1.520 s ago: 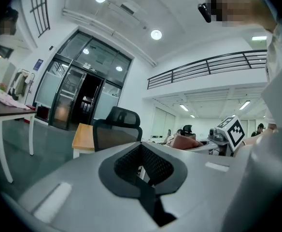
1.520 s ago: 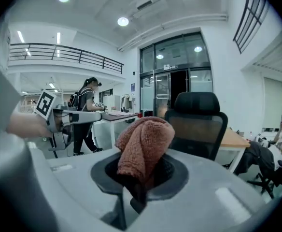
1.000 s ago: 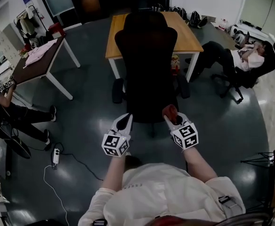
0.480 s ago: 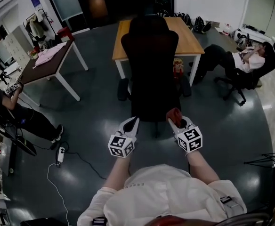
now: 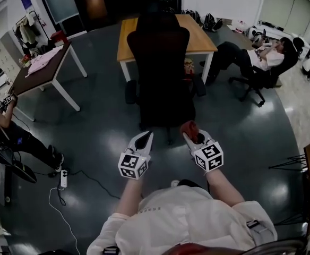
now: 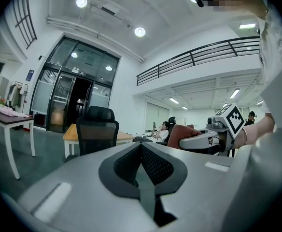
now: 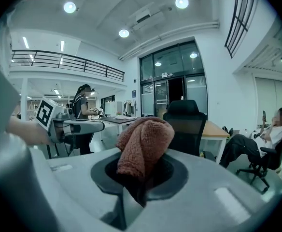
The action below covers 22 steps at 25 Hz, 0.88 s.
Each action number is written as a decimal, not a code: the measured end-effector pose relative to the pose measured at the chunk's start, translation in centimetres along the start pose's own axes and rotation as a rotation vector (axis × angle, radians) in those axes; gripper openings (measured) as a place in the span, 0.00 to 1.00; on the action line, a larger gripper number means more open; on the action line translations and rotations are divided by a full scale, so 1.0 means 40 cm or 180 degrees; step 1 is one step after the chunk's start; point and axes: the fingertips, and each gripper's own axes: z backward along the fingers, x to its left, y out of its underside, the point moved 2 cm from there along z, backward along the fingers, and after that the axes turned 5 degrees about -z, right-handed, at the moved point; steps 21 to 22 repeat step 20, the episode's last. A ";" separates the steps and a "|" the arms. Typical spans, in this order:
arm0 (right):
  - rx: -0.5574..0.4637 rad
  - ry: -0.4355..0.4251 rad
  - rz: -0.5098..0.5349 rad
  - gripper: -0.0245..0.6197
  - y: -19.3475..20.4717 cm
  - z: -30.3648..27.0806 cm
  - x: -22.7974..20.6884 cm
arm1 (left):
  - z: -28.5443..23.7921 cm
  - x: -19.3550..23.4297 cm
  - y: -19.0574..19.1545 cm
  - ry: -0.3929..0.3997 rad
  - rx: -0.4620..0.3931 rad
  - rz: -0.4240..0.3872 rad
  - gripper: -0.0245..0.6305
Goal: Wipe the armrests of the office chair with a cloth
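Wiping not started yet, by the look of it. The right gripper [image 5: 193, 134] has its jaws clamped on the reddish cloth [image 7: 143, 141] — left gripper [image 5: 143, 138] jaws together, nothing in them. Office chair [image 5: 160, 62] stands ahead, apart from both grippers — both armrests [image 5: 131, 92] still to do.

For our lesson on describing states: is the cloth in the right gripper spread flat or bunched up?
Bunched up: the cloth is folded into a lump, clamped in the right gripper.
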 end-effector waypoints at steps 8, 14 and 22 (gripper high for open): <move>-0.0046 0.0080 -0.0123 0.12 0.024 0.051 0.050 | 0.054 -0.037 0.008 0.0146 0.0000 0.0033 0.06; -0.0013 0.0042 -0.0016 0.12 0.016 0.050 0.071 | 0.067 -0.036 0.006 0.0174 -0.0014 0.0075 0.06; -0.0061 0.0110 -0.0011 0.12 -0.003 0.068 0.069 | 0.070 -0.053 0.006 0.0257 0.0017 0.0112 0.06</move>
